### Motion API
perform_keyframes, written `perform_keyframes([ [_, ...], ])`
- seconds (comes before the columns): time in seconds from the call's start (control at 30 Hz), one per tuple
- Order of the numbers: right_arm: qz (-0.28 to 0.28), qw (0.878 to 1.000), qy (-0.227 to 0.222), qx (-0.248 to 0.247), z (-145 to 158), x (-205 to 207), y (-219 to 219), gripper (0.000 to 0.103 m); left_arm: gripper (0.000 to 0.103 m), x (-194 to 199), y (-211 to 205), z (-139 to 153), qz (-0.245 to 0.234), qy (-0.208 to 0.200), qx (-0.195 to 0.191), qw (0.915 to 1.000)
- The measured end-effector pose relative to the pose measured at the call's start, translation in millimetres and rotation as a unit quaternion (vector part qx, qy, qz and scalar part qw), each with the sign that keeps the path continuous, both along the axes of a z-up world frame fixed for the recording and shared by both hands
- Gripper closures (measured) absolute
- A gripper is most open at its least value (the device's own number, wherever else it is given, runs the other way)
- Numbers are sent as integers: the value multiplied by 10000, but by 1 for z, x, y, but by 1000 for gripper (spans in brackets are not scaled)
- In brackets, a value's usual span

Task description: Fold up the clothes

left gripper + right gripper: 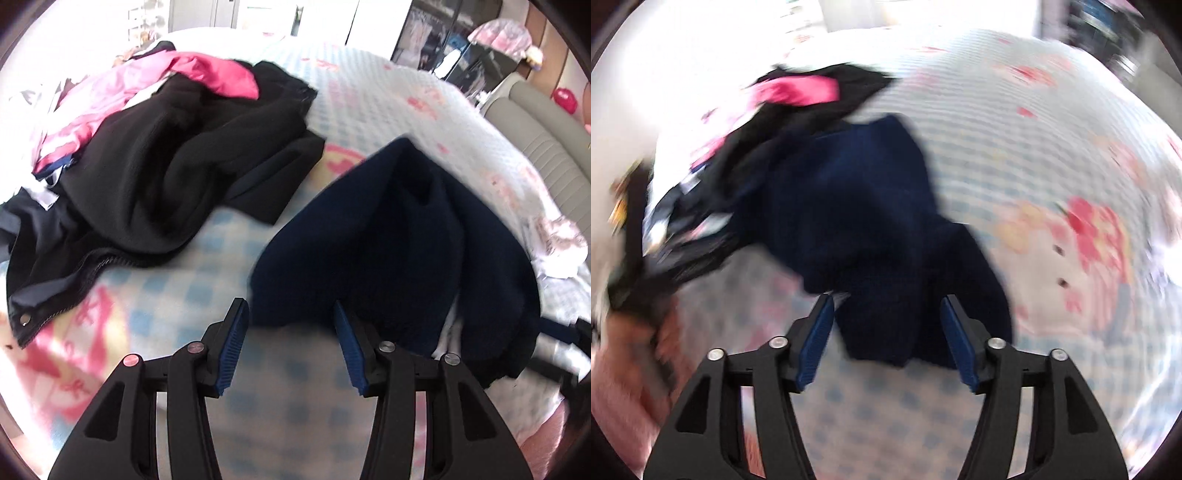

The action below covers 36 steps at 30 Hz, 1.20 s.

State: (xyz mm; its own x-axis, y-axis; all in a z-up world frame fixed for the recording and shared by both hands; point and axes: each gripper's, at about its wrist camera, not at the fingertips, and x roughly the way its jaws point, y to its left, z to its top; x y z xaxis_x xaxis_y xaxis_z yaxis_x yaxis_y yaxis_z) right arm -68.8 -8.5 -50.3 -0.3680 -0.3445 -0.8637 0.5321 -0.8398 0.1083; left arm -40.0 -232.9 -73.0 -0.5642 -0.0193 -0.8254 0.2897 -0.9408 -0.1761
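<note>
Spread under everything we see a checked bedspread [177,291] with pink prints, and on it a loose heap of black and pink clothes [159,147] off to the left. Nearer us lies the navy garment [388,236], bunched into soft ridges just ahead of both grippers. Our left gripper [291,325] stands wide open with nothing between its fingers; our right gripper [888,325] is equally wide, the navy hem lying between the blue pads [816,339] but not pinched. We judge the cloth thick, limp and light, prone to sag, so the near hem corners look the best hold. Blur hides finer seams.
</note>
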Motion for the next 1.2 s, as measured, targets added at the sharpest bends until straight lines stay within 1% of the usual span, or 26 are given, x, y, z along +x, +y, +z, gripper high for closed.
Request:
perform_keyframes([
  [0.1,-39,9996,126,240,-15,-8,-8,32,52,-2,1,1,274,-8,-148,9995],
  [0.17,-65,9990,211,399,-24,-13,-14,32,51,3,-2,-1,418,-37,-173,9990],
  [0.2,-78,9985,253,479,-29,-16,-17,32,46,5,-3,-1,443,-42,-163,9989],
  [0.23,-83,9980,264,562,-34,-19,-14,35,44,2,1,-1,382,-48,-117,9992],
  [0.27,-73,9983,238,533,-37,-23,-13,42,43,0,5,-1,321,-55,-72,9994],
  [0.3,-60,9986,205,475,-39,-27,-13,65,42,-2,9,-1,261,-61,-26,9996],
  [0.33,-113,9992,174,336,-36,-28,-9,83,42,-5,12,-1,200,-68,20,9998],
  [0.4,-254,9996,114,17,-29,-29,-1,89,42,-9,20,-1,79,-81,112,9999],
  [0.43,-311,9993,199,-38,-23,-27,6,91,43,-12,24,-1,18,-87,157,9998],
  [0.47,-363,9988,315,-66,-16,-25,13,91,51,-14,27,0,-43,-93,203,9997],
  [0.5,-416,9982,431,-94,-9,-23,19,92,62,-17,31,0,-104,-100,249,9996],
  [0.53,-469,9973,546,-121,-3,-21,26,92,67,-19,35,0,-165,-106,295,9994],
  [0.6,-692,9952,645,-243,9,-18,48,93,84,-24,42,0,-286,-119,386,9988],
  [0.63,-803,9941,665,-303,14,-17,57,93,86,-26,46,0,-347,-125,432,9984],
  [0.67,-914,9928,686,-362,19,-15,67,93,87,-28,52,2,-446,-121,519,9976],
  [0.7,-1025,9913,706,-421,24,-14,77,93,87,-27,66,6,-650,-82,699,9954],
  [0.73,-1134,9894,766,-475,30,-11,88,94,87,-25,80,11,-823,-45,746,9938],
  [0.8,-1320,9858,871,-566,42,-8,105,94,87,-20,110,19,-1187,2,706,9904],
  [0.9,-1565,9788,1020,-836,69,-12,127,94,87,-11,149,30,-1662,25,892,9820],
  [0.97,-1615,9746,1220,-954,88,-12,138,94,87,-3,164,35,-1798,133,985,9787],
  [1.0,-1602,9731,1334,-982,97,-11,143,94,87,0,169,37,-1793,183,928,9792],
  [1.03,-1570,9728,1395,-973,102,-11,145,94,87,2,172,35,-1728,190,789,9816],
  [1.07,-1541,9740,1381,-920,99,-12,146,94,87,3,173,33,-1654,160,659,9839],
  [1.1,-1515,9754,1352,-857,94,-14,146,94,86,2,172,26,-1555,17,558,9863],
  [1.13,-1539,9779,1182,-779,81,-15,147,94,86,2,170,20,-1452,-120,485,9881],
  [1.2,-1612,9821,764,-612,52,-18,148,93,83,7,159,11,-1224,-348,516,9905],
])
